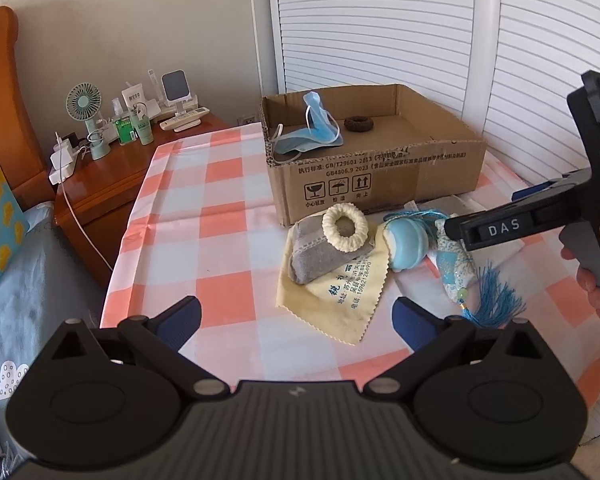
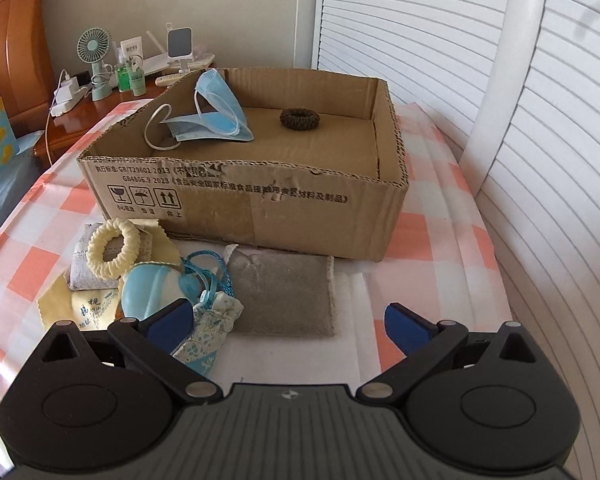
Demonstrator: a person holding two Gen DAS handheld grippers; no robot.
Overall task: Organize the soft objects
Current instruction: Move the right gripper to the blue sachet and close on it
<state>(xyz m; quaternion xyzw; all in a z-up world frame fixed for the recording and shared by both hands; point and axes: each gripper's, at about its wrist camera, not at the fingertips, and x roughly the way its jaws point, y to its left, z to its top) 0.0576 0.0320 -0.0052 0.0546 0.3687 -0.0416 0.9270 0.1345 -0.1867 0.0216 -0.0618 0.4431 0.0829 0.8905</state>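
While both tools hang above the checked cloth (image 1: 220, 216), the left gripper (image 1: 298, 322) has its blue fingers spread wide with nothing between them. The right gripper (image 2: 286, 322) is spread wide too, and its left finger sits just beside the flowery little pouch (image 2: 210, 334) with the blue tassel.

Close past the fingers lies a small pile of soft things near the front wall of the cardboard box (image 2: 260, 216): a folded grey cloth (image 1: 320, 256), a ribbed cream hair ring (image 1: 346, 228) leaning on top of it, a thin yellow wiping cloth (image 1: 340, 300) with zigzag edges under them, and a round, smooth blue pouch (image 1: 406, 246). A flat grey bag (image 2: 280, 298) lies against the box front.

Inside the box, a crumpled blue face mask (image 2: 216, 116) sits in the left corner and a dark fuzzy hair ring (image 2: 299, 118) rests near the back wall.

Off the cloth's left edge stands a shiny wooden nightstand (image 1: 112, 184) with a small green fan (image 1: 85, 104). White slatted doors (image 1: 380, 28) fill the wall behind.
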